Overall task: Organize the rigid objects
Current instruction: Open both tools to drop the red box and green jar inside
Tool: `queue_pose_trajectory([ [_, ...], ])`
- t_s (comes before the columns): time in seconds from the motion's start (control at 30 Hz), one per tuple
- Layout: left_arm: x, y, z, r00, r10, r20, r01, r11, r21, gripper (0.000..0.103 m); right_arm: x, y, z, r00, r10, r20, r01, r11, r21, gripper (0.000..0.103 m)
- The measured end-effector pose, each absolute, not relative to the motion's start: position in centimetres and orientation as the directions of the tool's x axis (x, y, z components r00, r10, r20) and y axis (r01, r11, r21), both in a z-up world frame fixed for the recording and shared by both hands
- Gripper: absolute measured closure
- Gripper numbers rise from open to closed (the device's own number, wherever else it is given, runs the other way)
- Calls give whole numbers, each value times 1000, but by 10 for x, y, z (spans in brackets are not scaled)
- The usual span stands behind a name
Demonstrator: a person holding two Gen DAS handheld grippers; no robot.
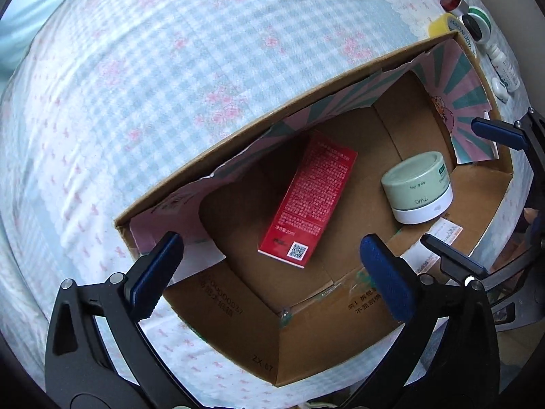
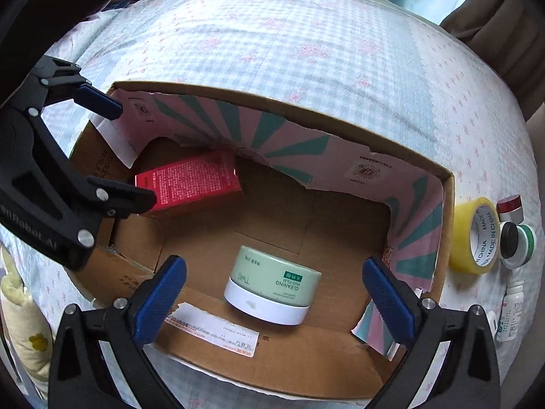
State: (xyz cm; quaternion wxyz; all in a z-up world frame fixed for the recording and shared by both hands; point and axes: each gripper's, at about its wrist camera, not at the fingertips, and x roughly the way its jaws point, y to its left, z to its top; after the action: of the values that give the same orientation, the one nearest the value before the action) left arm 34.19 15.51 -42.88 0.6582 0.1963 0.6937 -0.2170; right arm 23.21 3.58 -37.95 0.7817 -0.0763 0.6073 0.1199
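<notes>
Fingers of both grippers spread, empty, over the brown cardboard box [image 2: 446,204]. Remaining yellow tape roll [image 2: 475,235] lies on the bed at 2 o'clock of the right gripper [image 2: 274,293], nearer than the left gripper [image 1: 272,266].

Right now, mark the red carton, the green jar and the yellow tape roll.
Red rectangular cardboard carton [image 1: 308,201]: left wrist view, middle of its printed face.
Pale green plastic jar with white base [image 2: 272,281]: right wrist view, green side wall.
Yellow tape roll [image 2: 465,235]: right wrist view, outer yellow band.
</notes>
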Motion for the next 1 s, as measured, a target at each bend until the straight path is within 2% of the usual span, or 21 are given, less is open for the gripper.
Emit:
queue_pose_trajectory([
  [0.3, 341, 176, -425, -30, -42, -999, 534, 844, -51, 0, 224, 46, -368, 234, 71, -970, -283, 959, 2, 0],
  [0.47, 329, 169, -394, -9, -59, -998, 530, 847, -54, 0, 227, 41, -361, 240, 57, -969, -293, 956, -16, 0],
  [0.73, 310, 179, -343, 67, -101, -993, 505, 861, -54, 0, 217, 41, -321, 258, 67, -964, -296, 955, -13, 0],
  [1.0, 276, 197, -271, 211, -103, -972, 417, 909, -5, 0, 201, 28, -265, 307, 79, -948, -195, 981, 19, 0],
])
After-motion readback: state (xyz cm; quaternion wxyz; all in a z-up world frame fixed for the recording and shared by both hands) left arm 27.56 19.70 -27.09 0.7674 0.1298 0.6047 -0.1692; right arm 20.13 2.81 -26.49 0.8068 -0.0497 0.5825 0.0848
